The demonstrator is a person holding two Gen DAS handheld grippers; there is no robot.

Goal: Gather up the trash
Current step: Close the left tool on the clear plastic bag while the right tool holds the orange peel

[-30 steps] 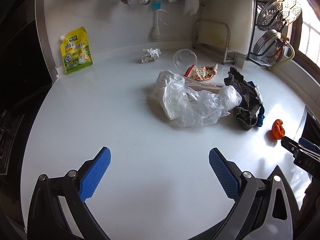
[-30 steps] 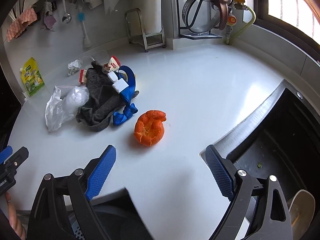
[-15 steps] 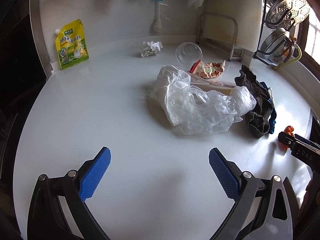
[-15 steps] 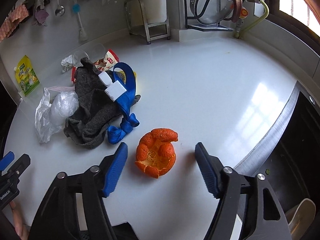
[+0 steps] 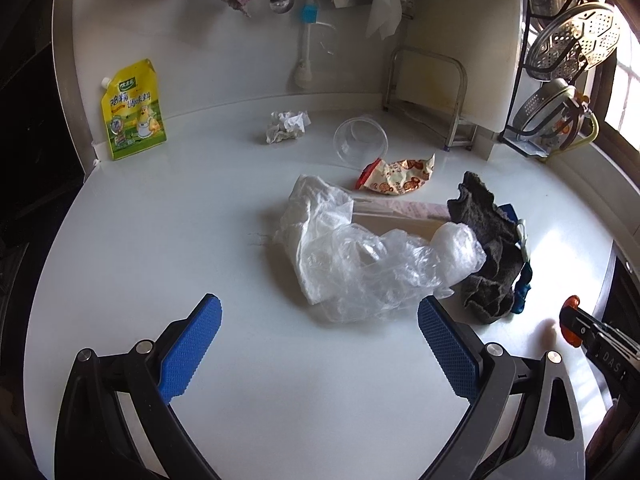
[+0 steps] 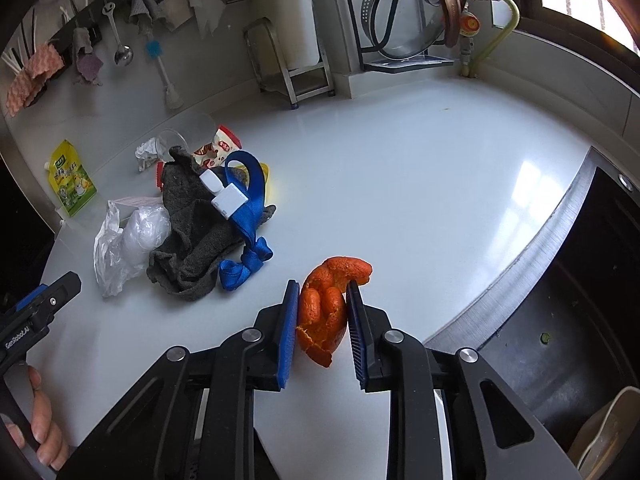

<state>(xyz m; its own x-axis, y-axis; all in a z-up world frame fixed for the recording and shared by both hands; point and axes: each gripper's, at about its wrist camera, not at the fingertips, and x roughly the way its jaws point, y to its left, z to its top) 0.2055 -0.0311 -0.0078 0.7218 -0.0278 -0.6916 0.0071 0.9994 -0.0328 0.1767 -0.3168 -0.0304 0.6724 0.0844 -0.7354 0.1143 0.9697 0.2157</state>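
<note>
Right gripper (image 6: 322, 300) fingers now closed on orange peel (image 6: 326, 312) — left gripper (image 6: 38, 316) housing lettered "GenRobot.AI"

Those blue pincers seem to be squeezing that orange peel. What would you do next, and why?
Probably lift it straight up. The right gripper has just been closing and its pads now press both sides of the orange peel, which still sits on the white counter. A small lift would show whether the grip holds before carrying it off as trash. The left gripper is open and holds nothing.

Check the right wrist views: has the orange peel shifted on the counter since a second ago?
Cannot tell. The right gripper advanced and its jaws have just been closing around the orange peel; against the blue strap, no clear shift.
</note>
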